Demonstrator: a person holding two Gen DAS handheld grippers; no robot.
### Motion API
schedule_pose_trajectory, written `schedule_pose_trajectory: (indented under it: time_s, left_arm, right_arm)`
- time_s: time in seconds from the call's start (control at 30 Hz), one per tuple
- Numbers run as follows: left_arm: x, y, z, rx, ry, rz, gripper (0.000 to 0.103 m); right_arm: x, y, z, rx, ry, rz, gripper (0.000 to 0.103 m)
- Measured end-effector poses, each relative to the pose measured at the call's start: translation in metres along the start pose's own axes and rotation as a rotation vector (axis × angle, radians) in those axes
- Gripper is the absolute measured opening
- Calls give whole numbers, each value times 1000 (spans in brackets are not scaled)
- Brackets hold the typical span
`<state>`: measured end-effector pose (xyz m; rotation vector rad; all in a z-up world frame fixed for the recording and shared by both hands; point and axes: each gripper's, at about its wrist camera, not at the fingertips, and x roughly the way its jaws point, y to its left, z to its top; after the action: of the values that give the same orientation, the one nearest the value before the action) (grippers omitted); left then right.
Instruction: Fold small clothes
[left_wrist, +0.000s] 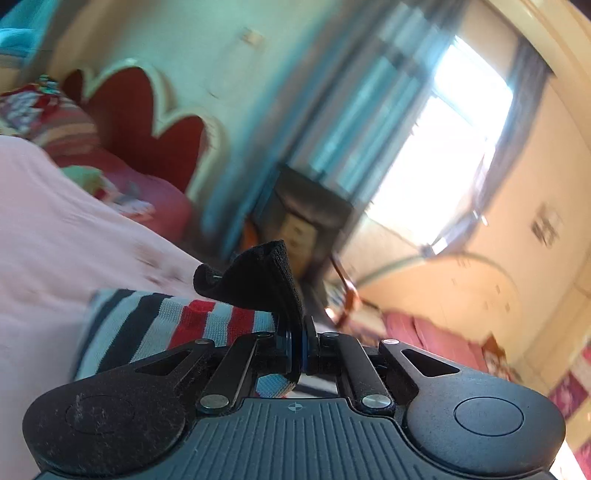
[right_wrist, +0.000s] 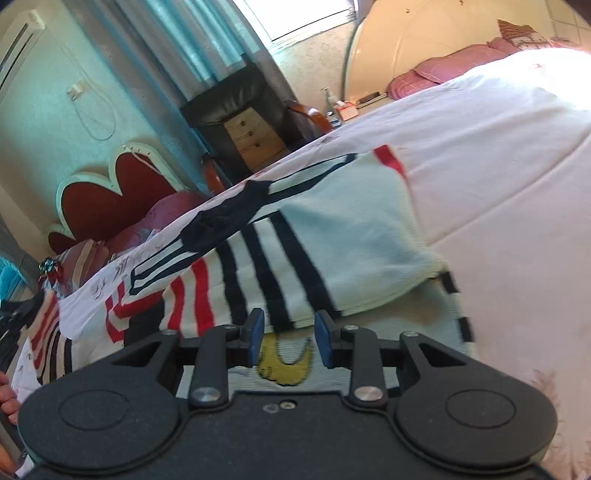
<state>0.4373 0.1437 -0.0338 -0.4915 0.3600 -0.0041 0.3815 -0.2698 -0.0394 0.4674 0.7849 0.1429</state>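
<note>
here the left gripper (left_wrist: 295, 343) is pinched tight on the black trim of a striped knit garment (left_wrist: 155, 325), a fold of that dark edge standing up just past the blue pads while the red, navy and pale blue stripes trail away to the left over the pale pink bedspread (left_wrist: 55, 229); the picture is tilted and smeared; in the right wrist view the same garment (right_wrist: 332, 229) lies spread on the bedspread (right_wrist: 498, 166), its pale panel nearest, navy bars and red bands running off to the left, a yellow motif (right_wrist: 284, 365) showing under the right gripper (right_wrist: 288, 339); that gripper's jaws stand apart just over the cloth, and whether the pads touch it i cannot tell; beyond the far edge of the bed a red scalloped headboard (right_wrist: 107, 199) sits against a turquoise wall, teal curtains (right_wrist: 192, 40) hang beside a bright window, and a small wooden drawer unit (right_wrist: 255, 136) stands in a dark armchair (right_wrist: 229, 99); far right are pink pillows (right_wrist: 443, 70) against a cream curved headboard (right_wrist: 413, 44).
</note>
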Motion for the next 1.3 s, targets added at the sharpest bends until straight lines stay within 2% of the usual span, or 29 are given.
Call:
schedule_pose_trajectory:
  time_s: [0.1, 0.2, 0.37, 0.47, 0.5, 0.57, 0.7, 0.8, 0.87, 0.9, 0.93, 1.0, 1.1, 1.2, 1.27, 1.3]
  left_arm:
    - [26, -55, -23, 101, 94, -38, 4]
    - [54, -107, -53, 243, 190, -53, 4]
    - [81, -161, -109, 385, 371, -62, 5]
    - [64, -171, -113, 431, 328, -32, 9]
    - [52, -168, -107, 410, 317, -43, 15]
    - [27, -158, -97, 368, 277, -38, 18]
    - [-28, -99, -77, 334, 222, 62, 19]
    - [-60, -46, -71, 326, 205, 187, 20]
    - [-70, -17, -70, 303, 214, 258, 30]
    - [-68, -1, -68, 288, 215, 284, 49]
    - [-71, 7, -66, 280, 198, 296, 63]
    - [-68, 16, -61, 293, 159, 289, 66]
    - [-48, 16, -58, 325, 184, 242, 66]
    - [-23, 12, -58, 367, 195, 229, 66]
    - [-13, 11, -56, 387, 193, 244, 65]
    - [-9, 12, -55, 388, 192, 254, 65]
  right_arm:
    - [-12, -20, 2, 29, -22, -13, 31]
    - [-24, -40, 5, 65, -48, -28, 31]
    - [-38, -68, 6, 115, -67, -49, 32]
    - [-41, -76, 8, 127, -66, -42, 35]
    - [-41, -76, 9, 128, -65, -35, 36]
    - [-36, -73, 11, 125, -63, -15, 38]
    - [-14, -53, 16, 136, -33, 74, 41]
    - [15, -20, 20, 77, 7, 149, 47]
    - [36, 6, 20, 1, 34, 177, 47]
    - [47, 17, 20, -34, 45, 177, 48]
    - [58, 26, 20, -59, 57, 169, 48]
    - [77, 35, 22, -55, 84, 146, 48]
    - [93, 37, 26, -17, 82, 129, 48]
    - [102, 40, 29, -3, 77, 137, 46]
    - [110, 46, 29, -27, 86, 121, 43]
    - [112, 50, 29, -43, 90, 120, 37]
